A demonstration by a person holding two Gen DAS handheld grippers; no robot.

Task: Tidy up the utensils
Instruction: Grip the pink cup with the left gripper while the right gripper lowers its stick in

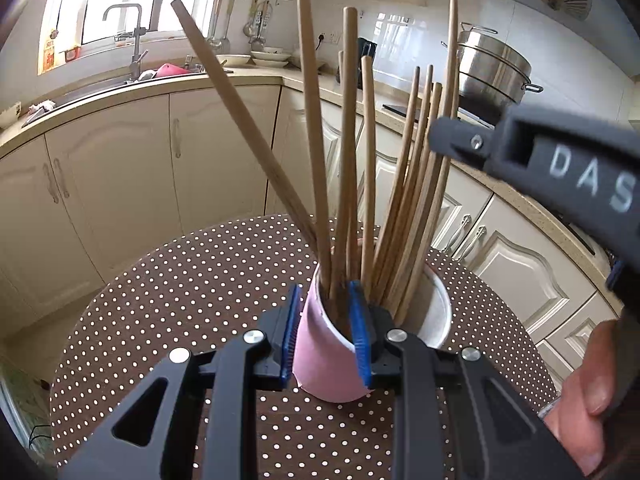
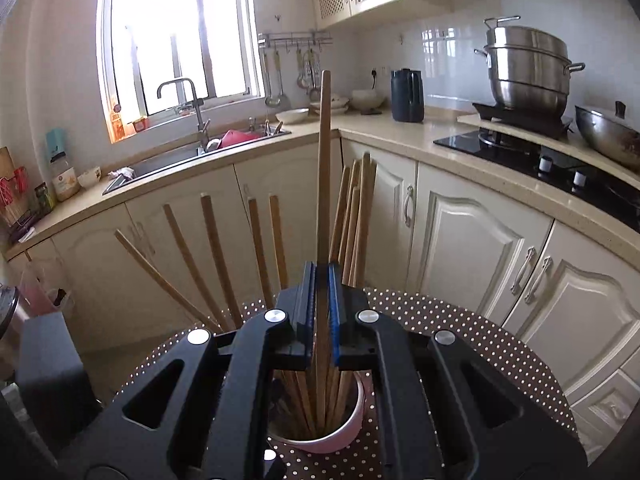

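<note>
Two claws at work, one thing apiece. Right gripper [image 2: 319, 312] clamped nearly shut on a single wooden chopstick [image 2: 323, 184], blue pads pressing either side, stick upright between them, lower end already down inside the pink cup [image 2: 352, 432] among the other chopsticks [image 2: 354, 216]. Left gripper [image 1: 326, 336] part open and pinching the near wall of that cup [image 1: 320, 352], one pad outside on the pink, the other inside the rim, bracing it on the polka-dot tablecloth [image 1: 180, 280].

To finish this insertion well, probably: keep the stick vertical, lower until the tip seems to meet the bottom, then ease the pads apart just enough to release, no sideways tug. Lift straight up and back afterwards, clear of the fanned tops, since several lean outward and one [image 1: 240, 120] tilts far to the left in the left wrist view. Hold firm with the bracing claw throughout; tall sticks in a light cup look ready to tip it. Cannot tell from either view how deep the held stick sits.

Further out: right gripper's body [image 1: 560, 168] seen crossing in front of the bundle from the right, a hand [image 1: 588, 400] at the lower right edge. Beyond, cream cabinets [image 2: 472, 240], sink with tap [image 2: 192, 96], steel steamer pot [image 2: 528, 68] on the hob. No loose utensils visible on the cloth.
</note>
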